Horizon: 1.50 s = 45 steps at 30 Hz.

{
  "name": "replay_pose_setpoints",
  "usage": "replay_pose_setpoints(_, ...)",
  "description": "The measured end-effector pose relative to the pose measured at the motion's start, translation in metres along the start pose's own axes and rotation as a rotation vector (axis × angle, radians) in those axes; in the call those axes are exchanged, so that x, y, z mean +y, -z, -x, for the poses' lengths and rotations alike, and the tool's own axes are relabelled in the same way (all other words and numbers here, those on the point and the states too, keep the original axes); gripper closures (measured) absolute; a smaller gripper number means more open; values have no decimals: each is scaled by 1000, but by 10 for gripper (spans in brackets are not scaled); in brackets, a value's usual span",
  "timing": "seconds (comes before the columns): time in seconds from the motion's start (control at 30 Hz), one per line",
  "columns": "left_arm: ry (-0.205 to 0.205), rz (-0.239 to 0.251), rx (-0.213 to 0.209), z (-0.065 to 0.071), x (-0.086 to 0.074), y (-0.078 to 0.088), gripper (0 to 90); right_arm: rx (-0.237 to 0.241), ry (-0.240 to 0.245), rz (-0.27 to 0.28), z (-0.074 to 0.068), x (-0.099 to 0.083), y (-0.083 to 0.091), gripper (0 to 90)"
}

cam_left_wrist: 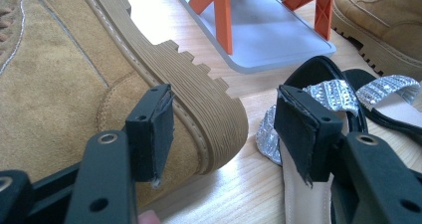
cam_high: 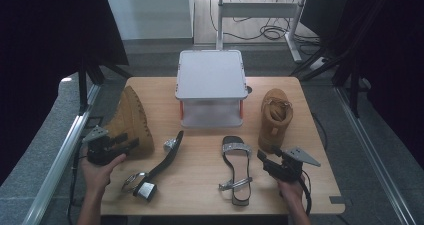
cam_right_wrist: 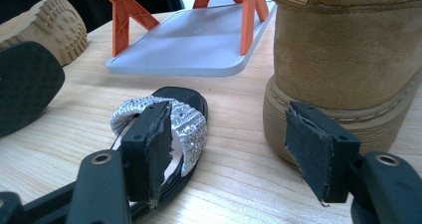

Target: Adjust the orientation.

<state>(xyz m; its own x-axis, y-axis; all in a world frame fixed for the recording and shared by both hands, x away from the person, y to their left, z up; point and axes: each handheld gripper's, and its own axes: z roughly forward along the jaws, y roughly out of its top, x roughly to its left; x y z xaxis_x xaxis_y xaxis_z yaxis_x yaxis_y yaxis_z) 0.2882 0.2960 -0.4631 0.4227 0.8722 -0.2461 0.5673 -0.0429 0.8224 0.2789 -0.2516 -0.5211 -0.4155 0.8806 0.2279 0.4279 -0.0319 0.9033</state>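
Note:
A tan boot (cam_high: 131, 120) lies on its side at the table's left, its ridged sole (cam_left_wrist: 199, 89) facing right. My left gripper (cam_high: 126, 143) is open at its heel; the sole's rounded end sits between the open jaws (cam_left_wrist: 226, 132) without touching either pad. A second tan boot (cam_high: 275, 116) stands upright at the right. My right gripper (cam_high: 265, 157) is open just in front of its heel (cam_right_wrist: 338, 79). A black sandal with a silver strap (cam_high: 236, 166) lies flat beside that gripper, its toe (cam_right_wrist: 166, 117) behind the left pad. Another sandal (cam_high: 159, 166) lies tipped on its side.
A grey two-level stand (cam_high: 210, 75) with orange legs (cam_left_wrist: 219, 12) stands at the back middle, its lower plate (cam_right_wrist: 199, 40) open towards me. A person's hands hold both grippers at the near edge. Bare wood lies between the sandals (cam_high: 200, 185).

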Motion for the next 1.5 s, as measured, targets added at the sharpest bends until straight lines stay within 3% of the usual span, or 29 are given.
replay_pose_setpoints(0.3, 2, 3, 14, 13, 5, 5, 410, -29, 16, -26, 7, 0, -7, 342)
replay_pose_setpoints(0.37, 10, 22, 13, 18, 7, 8, 413, -31, 18, -30, 7, 1, -7, 343)
replay_pose_setpoints(0.6, -15, 73, -42, 38, 18, 14, 417, -30, 11, -9, -4, 17, -14, 348)
replay_pose_setpoints(0.83, -16, 52, -76, 33, 15, 7, 423, -21, -30, 50, -7, 31, -21, 350)
replay_pose_setpoints(0.97, -24, 14, -78, 31, 13, -3, 425, -33, -14, 36, -3, 28, -18, 350)
replay_pose_setpoints(1.13, -21, 6, -83, 31, 10, -4, 435, -46, -2, 16, 1, 19, -14, 350)
replay_pose_setpoints(1.23, -27, 2, -91, 31, 8, -3, 532, -42, 11, -7, 0, 14, -13, 348)
replay_pose_setpoints(1.3, -40, -23, -128, 31, 7, -2, 652, -45, 20, -7, 0, 13, -13, 348)
replay_pose_setpoints(1.37, -44, -25, -131, 31, 7, -2, 775, -46, 22, -6, 0, 12, -12, 348)
replay_pose_setpoints(1.4, -47, -38, -133, 31, 7, -2, 775, -47, 21, -6, 0, 12, -12, 348)
replay_pose_setpoints(1.43, -58, -56, -132, 32, 7, -3, 875, -53, 20, -10, 0, 11, -12, 348)
replay_pose_setpoints(1.5, -75, -86, -135, 33, 6, -6, 895, -55, 22, -16, 0, 9, -12, 347)
